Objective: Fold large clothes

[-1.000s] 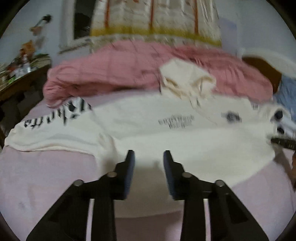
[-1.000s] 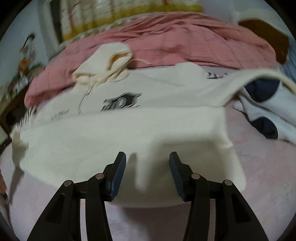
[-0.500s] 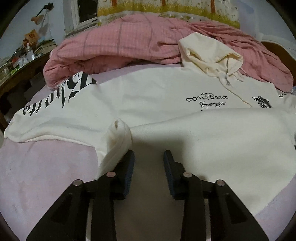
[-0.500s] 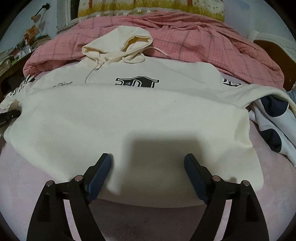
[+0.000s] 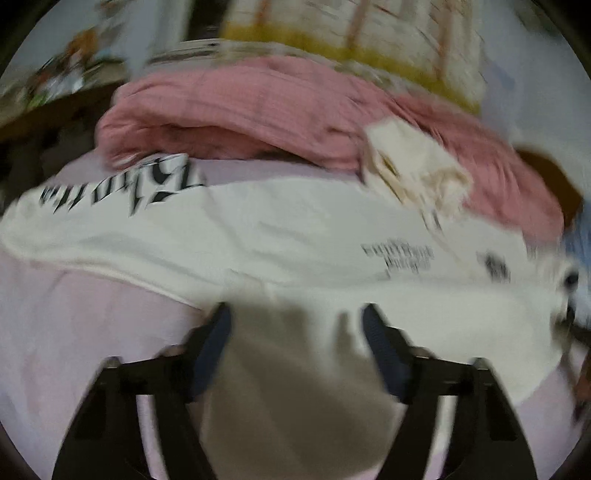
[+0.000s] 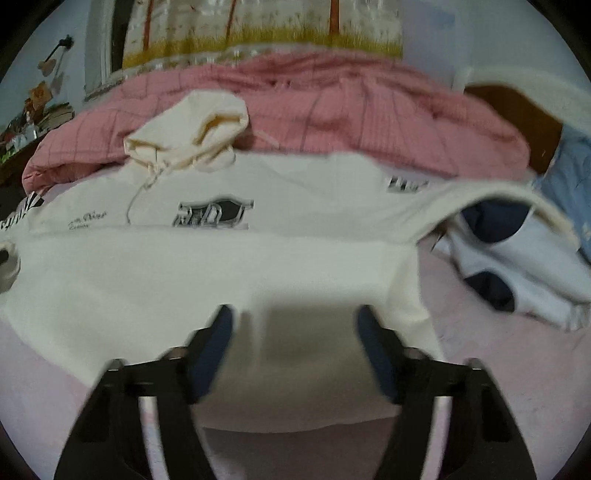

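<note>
Left claw point(image 5: 295, 325) spread wide, gripping nothing; right claw point(image 6: 293, 326) likewise wide (both views blurred). Cream hoodie point(image 6: 229, 273) lies beneath both, bottom part folded up, on the pink bed point(image 6: 498, 362). Pink blanket point(image 6: 369, 110) bunched behind it.

A bed with a pale pink sheet point(image 6: 498, 369) is filling the lower field. A pink checked quilt point(image 6: 369, 110) is lying bunched across its far side. Behind it, a patterned curtain with a yellow band point(image 6: 258, 33) is hanging against a pale blue wall point(image 6: 424, 44). At left, a wall lamp point(image 6: 55, 55) is projecting above a cluttered dark shelf point(image 6: 22, 136). At right, a brown headboard point(image 6: 517, 114) is showing.
</note>
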{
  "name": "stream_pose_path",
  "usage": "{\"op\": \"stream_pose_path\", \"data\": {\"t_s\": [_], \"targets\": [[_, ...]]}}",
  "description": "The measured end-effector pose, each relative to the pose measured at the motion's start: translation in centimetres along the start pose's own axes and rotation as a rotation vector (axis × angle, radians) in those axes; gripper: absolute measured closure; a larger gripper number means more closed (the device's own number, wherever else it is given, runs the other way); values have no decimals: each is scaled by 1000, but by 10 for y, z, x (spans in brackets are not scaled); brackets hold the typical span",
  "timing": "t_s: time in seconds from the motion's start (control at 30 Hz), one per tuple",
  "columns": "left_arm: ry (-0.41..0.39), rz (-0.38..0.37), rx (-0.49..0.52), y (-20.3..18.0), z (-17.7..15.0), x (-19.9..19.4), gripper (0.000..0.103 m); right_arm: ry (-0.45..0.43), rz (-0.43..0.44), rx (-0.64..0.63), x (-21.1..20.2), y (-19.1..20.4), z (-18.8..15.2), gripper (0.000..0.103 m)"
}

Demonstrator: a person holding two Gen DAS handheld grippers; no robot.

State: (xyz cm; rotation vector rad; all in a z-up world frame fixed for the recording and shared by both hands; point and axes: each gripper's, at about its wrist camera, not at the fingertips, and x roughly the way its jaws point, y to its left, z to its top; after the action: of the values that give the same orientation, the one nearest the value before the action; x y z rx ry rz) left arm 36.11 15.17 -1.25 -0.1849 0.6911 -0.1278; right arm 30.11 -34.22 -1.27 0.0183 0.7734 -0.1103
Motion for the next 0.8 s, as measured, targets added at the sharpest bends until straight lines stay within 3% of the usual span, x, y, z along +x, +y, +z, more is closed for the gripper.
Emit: {"op": "stream_pose_path", "data": {"t_s": [0.03, 0.1, 0.2, 0.3, 0.33, 0.43, 0.5, 0.67, 0.8], "targets": [[0, -7, -6, 2, 0, 0, 69, 17, 9, 14, 7, -4, 0, 52], [19, 1, 8, 3, 2, 3, 80, 31, 31, 38, 14, -12, 0, 62], [90, 95, -10, 11, -1, 21, 89, 25, 58, 55, 18, -18, 2, 68], [123, 108, -84, 32, -5, 36, 99, 59, 25, 81, 31, -28, 3, 71], [119, 110, -98, 34, -6, 38, 99, 68, 16, 101, 34, -33, 4, 76], [84, 149, -87, 30, -6, 29, 99, 51, -88, 123, 34, -45, 7, 77], [31, 179, -83, 29, -5, 17, 99, 50, -51, 154, 34, -53, 6, 77], [-121, 54, -49, 25, -4, -30, 98, 18, -48, 144, 29, -52, 5, 77], [-161, -17, -41, 10, -6, -51, 96, -64, -31, 139, 13, -51, 6, 77]]}}
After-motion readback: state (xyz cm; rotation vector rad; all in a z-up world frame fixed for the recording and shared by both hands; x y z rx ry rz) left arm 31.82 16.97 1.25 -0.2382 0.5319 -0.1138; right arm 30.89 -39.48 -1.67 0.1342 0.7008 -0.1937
